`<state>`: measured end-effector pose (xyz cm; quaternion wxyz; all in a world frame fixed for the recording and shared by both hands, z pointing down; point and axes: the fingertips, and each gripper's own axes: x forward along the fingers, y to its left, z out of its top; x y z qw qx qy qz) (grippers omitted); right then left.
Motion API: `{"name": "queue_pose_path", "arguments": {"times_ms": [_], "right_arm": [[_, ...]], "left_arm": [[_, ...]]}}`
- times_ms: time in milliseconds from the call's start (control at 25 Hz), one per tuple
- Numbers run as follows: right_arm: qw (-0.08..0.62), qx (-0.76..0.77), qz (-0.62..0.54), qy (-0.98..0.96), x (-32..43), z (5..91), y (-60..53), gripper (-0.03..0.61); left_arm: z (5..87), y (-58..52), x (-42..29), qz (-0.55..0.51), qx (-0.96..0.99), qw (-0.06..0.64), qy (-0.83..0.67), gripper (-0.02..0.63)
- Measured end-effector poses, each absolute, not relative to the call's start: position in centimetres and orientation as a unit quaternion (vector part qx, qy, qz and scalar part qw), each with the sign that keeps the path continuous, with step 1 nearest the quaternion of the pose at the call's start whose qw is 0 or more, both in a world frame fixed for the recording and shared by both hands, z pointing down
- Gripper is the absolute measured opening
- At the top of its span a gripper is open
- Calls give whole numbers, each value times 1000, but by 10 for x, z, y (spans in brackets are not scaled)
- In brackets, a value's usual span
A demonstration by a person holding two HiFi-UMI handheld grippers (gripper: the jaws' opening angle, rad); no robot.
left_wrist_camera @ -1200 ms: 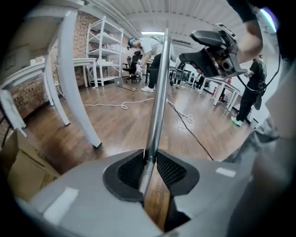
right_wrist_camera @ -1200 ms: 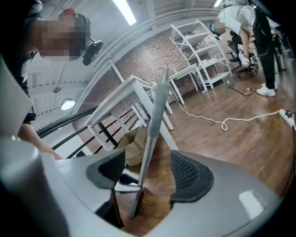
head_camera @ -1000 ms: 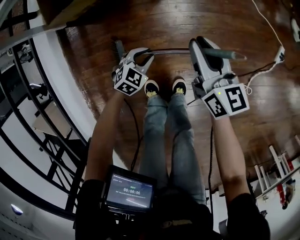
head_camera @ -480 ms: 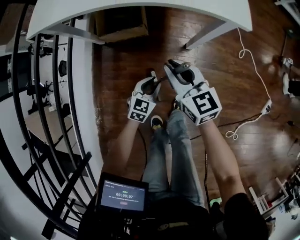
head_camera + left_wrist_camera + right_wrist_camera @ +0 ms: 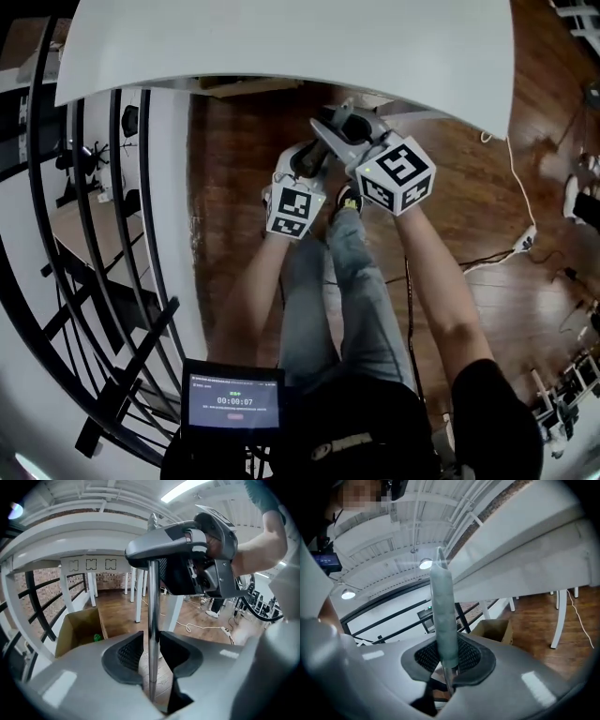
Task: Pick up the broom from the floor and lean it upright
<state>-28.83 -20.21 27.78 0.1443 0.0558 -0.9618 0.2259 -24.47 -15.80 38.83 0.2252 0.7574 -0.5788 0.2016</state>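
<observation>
over a wood floor, two grippers stand a broom on end

wood floor (image 5: pixel 234 187) and a white table (image 5: pixel 281 47) frame the lift. left gripper (image 5: pixel 151 663) has its pads closed on the bare metal pole of the broom (image 5: pixel 153 597), which runs straight up between them. right gripper (image 5: pixel 447 660), higher on the same handle, pinches the lower end of the pale-green grip (image 5: pixel 442 611). the broom head is out of view. the pick-up looks done and the raise nearly so; the leaning step is not yet made. next the handle wants carrying to a support, perhaps the table edge or the black railing (image 5: pixel 94 234), and resting there before either grip loosens.
</observation>
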Motion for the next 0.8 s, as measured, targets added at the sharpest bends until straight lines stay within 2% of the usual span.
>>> {"name": "queue_pose_path", "arguments": {"times_ms": [120, 320, 560, 640, 760, 800], "right_arm": [[151, 50, 228, -961, -300, 249, -238, 62], [142, 22, 220, -965, -297, 243, -242, 64], [129, 19, 245, -961, -300, 243, -243, 74], [127, 24, 251, -959, -298, 244, -243, 102], [116, 27, 269, -956, -292, 241, -242, 187], [112, 29, 271, -956, -291, 239, -244, 190]], "left_arm": [[361, -197, -255, 181, 753, 243, -584, 129], [366, -211, -246, 182, 756, 252, -576, 114], [369, -212, -249, 192, 766, 251, -560, 126], [368, -212, -249, 196, 768, 250, -556, 135], [367, -208, -249, 196, 770, 247, -556, 135], [367, -209, -251, 197, 769, 245, -556, 140]]}}
